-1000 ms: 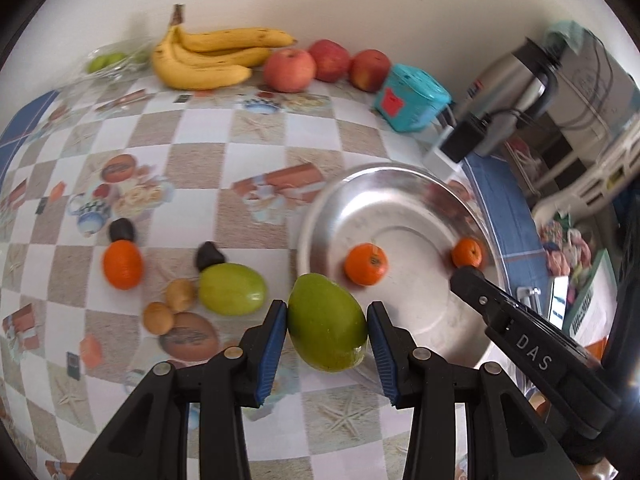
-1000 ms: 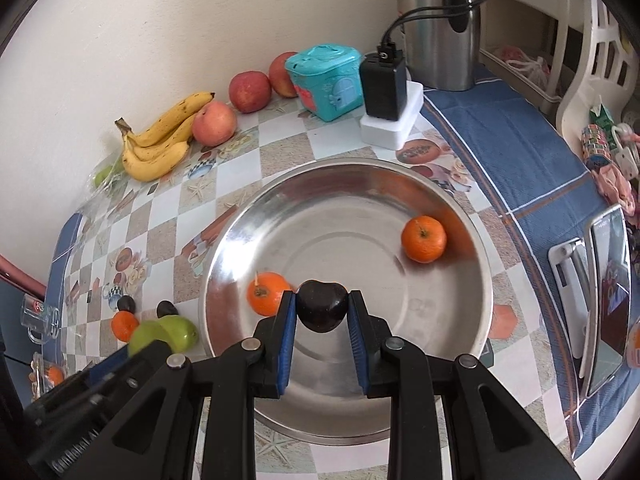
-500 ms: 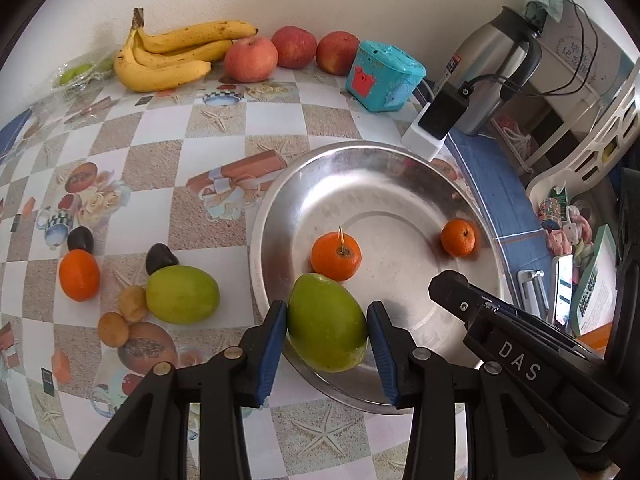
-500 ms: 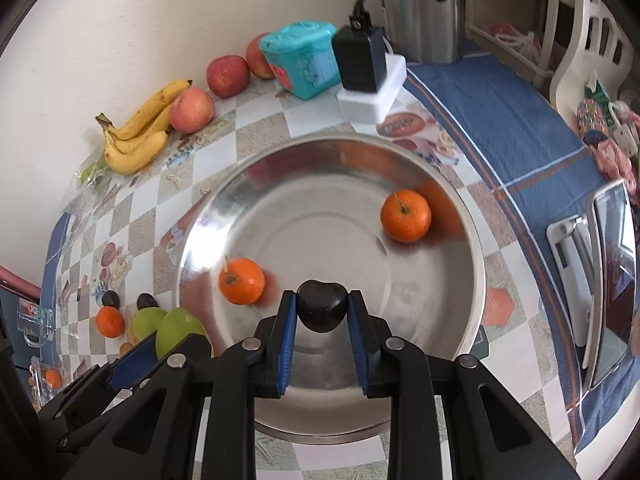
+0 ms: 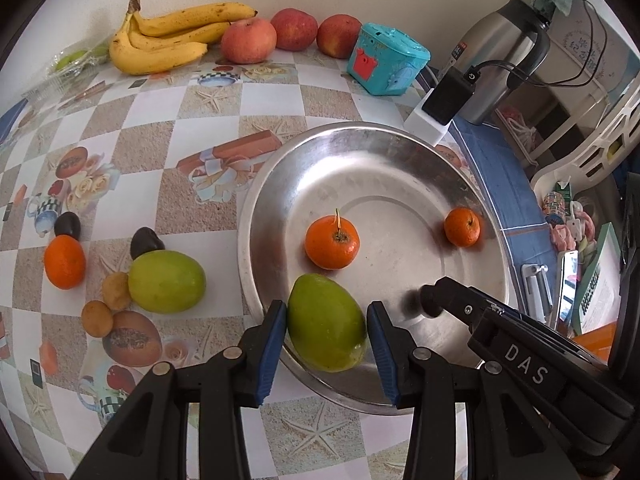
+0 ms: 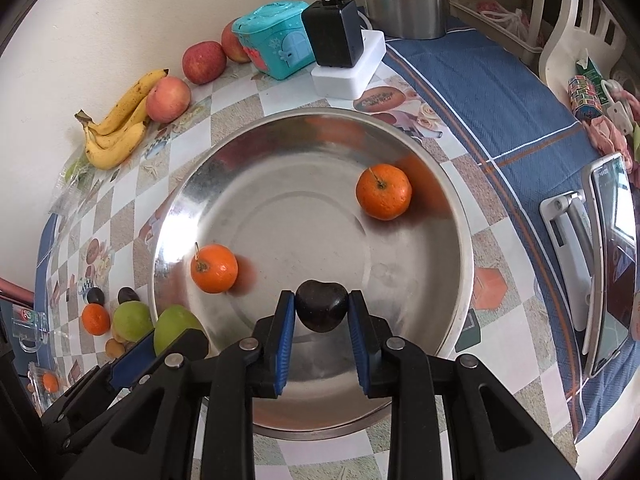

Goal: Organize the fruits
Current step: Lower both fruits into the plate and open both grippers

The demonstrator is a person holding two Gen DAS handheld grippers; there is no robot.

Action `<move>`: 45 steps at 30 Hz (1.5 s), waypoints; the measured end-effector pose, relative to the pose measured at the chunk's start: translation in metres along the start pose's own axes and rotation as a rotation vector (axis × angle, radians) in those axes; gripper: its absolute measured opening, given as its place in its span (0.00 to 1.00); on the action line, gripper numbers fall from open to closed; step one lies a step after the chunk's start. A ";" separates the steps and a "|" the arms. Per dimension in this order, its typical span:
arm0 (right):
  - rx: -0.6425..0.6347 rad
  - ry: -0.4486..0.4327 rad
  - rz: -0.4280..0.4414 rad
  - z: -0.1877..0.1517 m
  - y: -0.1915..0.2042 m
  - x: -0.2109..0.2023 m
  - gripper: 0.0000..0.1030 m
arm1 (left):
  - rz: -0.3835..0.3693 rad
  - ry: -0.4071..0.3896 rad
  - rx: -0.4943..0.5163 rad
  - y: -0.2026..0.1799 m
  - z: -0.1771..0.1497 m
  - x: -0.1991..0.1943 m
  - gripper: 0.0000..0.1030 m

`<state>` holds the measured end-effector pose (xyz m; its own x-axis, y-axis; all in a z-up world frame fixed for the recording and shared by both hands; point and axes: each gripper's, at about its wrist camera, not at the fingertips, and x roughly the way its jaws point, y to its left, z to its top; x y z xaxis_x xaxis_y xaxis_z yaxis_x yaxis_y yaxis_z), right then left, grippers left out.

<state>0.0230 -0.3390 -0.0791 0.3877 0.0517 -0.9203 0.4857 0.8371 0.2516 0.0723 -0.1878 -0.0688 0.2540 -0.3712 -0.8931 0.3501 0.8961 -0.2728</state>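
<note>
My left gripper (image 5: 327, 328) is shut on a green mango (image 5: 326, 322) and holds it over the near-left rim of the steel bowl (image 5: 376, 160). My right gripper (image 6: 321, 320) is shut on a dark plum (image 6: 321, 305) above the near part of the bowl (image 6: 452, 204). Two tangerines lie in the bowl, one at left (image 5: 332, 242) (image 6: 214, 268) and one at right (image 5: 462, 227) (image 6: 383, 191). On the table to the left lie a second green mango (image 5: 166, 281), a tangerine (image 5: 64, 262), two dark plums (image 5: 146, 240) and two small brown fruits (image 5: 96, 318).
Bananas (image 5: 168, 40) and three apples (image 5: 248, 40) line the back wall. A teal box (image 5: 386, 60), a charger on a white block (image 5: 440, 108) and a steel kettle (image 5: 496, 52) stand behind the bowl. A phone on a stand (image 6: 608, 264) sits at right.
My left gripper has carried the green mango rightward from beside the bowl to over its near-left rim. My right gripper has moved slightly forward over the bowl, the plum still in it.
</note>
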 end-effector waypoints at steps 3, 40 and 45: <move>0.007 0.001 -0.010 0.000 -0.001 0.000 0.35 | -0.006 -0.008 -0.001 0.001 0.002 -0.002 0.46; -0.032 -0.055 -0.001 0.004 0.015 -0.026 0.42 | 0.008 -0.023 -0.059 0.024 0.007 -0.021 0.52; -0.041 -0.055 0.003 0.003 0.021 -0.028 0.42 | 0.010 -0.033 -0.072 0.032 0.008 -0.027 0.53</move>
<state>0.0252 -0.3242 -0.0474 0.4323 0.0253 -0.9014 0.4527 0.8584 0.2412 0.0838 -0.1512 -0.0505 0.2866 -0.3692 -0.8840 0.2817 0.9145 -0.2906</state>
